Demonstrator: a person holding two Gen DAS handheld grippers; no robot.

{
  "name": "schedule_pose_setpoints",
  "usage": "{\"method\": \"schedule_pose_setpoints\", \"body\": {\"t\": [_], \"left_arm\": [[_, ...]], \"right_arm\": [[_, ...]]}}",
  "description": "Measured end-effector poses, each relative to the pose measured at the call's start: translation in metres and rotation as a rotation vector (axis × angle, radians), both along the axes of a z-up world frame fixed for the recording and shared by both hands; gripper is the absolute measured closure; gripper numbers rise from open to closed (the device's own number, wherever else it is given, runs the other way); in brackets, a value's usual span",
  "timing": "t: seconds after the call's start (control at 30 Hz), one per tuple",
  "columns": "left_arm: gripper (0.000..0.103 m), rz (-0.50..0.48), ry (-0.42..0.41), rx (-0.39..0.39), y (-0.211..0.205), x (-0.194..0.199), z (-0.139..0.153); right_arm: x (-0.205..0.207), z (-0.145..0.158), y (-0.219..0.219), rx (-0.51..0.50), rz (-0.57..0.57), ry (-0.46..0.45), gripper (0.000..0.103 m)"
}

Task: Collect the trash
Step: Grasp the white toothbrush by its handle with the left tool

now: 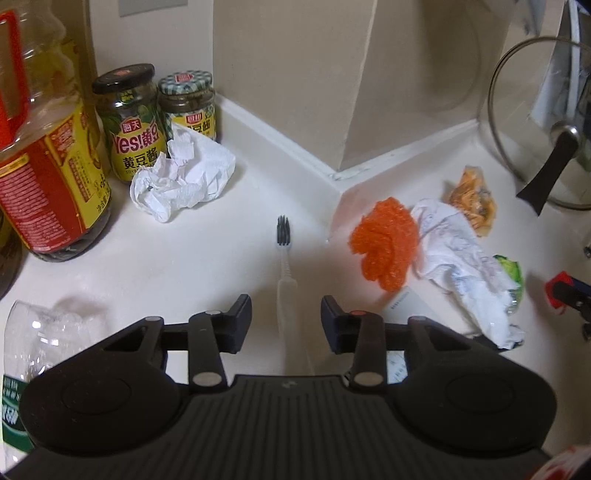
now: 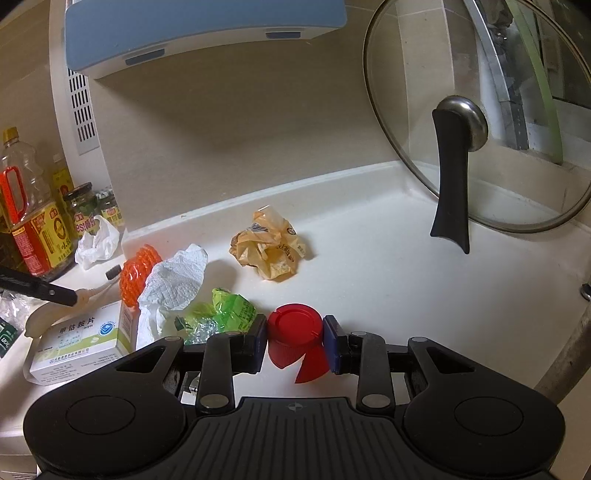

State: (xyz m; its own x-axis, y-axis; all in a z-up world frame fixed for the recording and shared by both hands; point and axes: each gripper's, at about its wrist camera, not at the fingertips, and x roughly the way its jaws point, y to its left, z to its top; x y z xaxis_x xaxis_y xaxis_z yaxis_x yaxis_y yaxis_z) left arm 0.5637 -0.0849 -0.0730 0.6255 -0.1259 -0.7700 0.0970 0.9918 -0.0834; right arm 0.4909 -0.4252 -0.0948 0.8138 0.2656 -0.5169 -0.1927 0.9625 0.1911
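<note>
A white toothbrush (image 1: pixel 284 258) with dark bristles lies on the white counter (image 1: pixel 207 266), its handle running between the fingers of my left gripper (image 1: pixel 285 302). The jaws stand wide of the thin handle and do not touch it. My right gripper (image 2: pixel 295 326) is shut on a red bottle cap (image 2: pixel 293 325), with both pads against its sides. Loose trash lies around: crumpled white paper (image 1: pixel 184 177), an orange mesh ball (image 1: pixel 384 243), a white paper towel (image 1: pixel 461 258), a yellow wrapper (image 2: pixel 267 251), a green wrapper (image 2: pixel 225 314) and a clear plastic bottle (image 1: pixel 33 343).
An oil bottle (image 1: pixel 44 147) and two sauce jars (image 1: pixel 129 122) stand at the left by the wall. A glass pan lid (image 2: pixel 480 110) leans against the back right. A medicine box (image 2: pixel 81 339) lies by the paper towel. A blue and white appliance (image 2: pixel 203 29) hangs overhead.
</note>
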Motion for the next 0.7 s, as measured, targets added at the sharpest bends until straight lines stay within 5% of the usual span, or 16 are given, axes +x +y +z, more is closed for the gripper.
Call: {"method": "schedule_pose_setpoints", "body": {"t": [0.37, 0.7], "left_arm": [[0.089, -0.015, 0.055, 0.009, -0.003, 0.015, -0.009], [0.089, 0.027, -0.004, -0.025, 0.010, -0.002, 0.005]], "right_arm": [[-0.003, -0.001, -0.006, 0.017, -0.024, 0.006, 0.070], [-0.015, 0.006, -0.007, 0.033, -0.030, -0.003, 0.070]]}}
